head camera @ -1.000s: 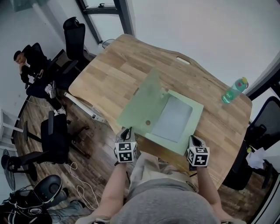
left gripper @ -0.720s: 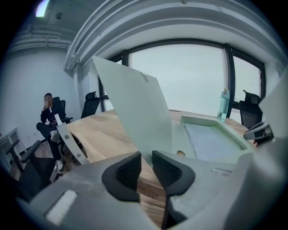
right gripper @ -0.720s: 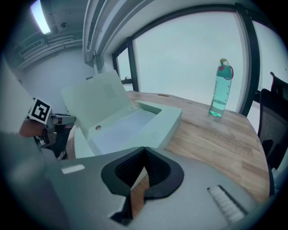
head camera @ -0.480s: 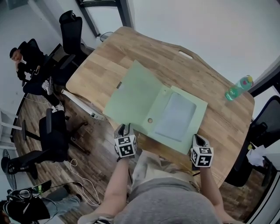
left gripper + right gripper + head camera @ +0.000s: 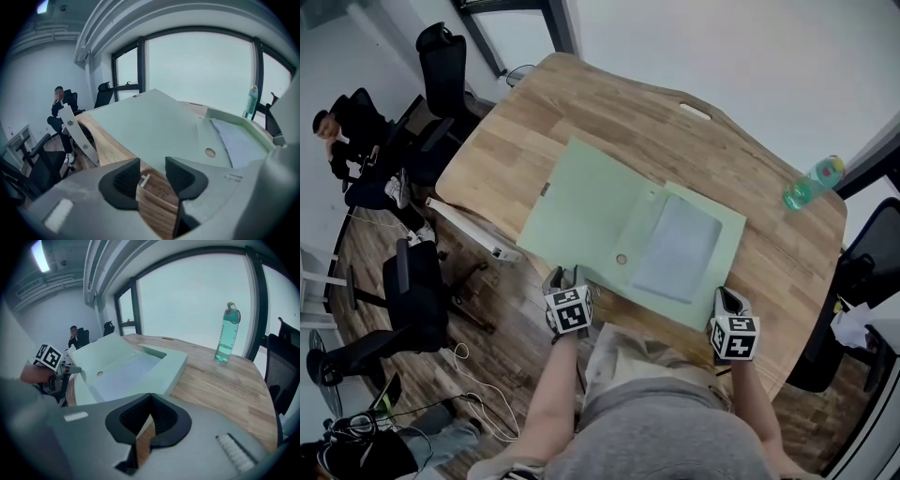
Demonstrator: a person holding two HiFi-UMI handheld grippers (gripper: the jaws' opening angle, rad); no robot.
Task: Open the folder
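Now the folder (image 5: 591,211) lies open on the table (image 5: 619,103), close to our edge. Its cover is spread flat to the left. The back half, with raised sides, lies to the right and has a pale sheet (image 5: 675,248) in it. A small round hole (image 5: 622,259) shows in the strip between the two halves.

Our left gripper (image 5: 563,275) sits at the table's near edge, just beside the cover's near corner. Its jaws have just been opening and now stand apart. Between them we see only the wood of the table edge. The cover lies beyond the tips, clear of the pads.

Our right gripper (image 5: 722,294) is at the folder's near right corner. Its jaws are together, pads meeting, with bare wood showing beneath them. We cannot tell whether they nip the folder's edge.

A green bottle (image 5: 811,183) stands upright at the table's far right, well apart from the folder. Off to the left, past the table, a person (image 5: 337,141) sits among dark chairs (image 5: 417,291).
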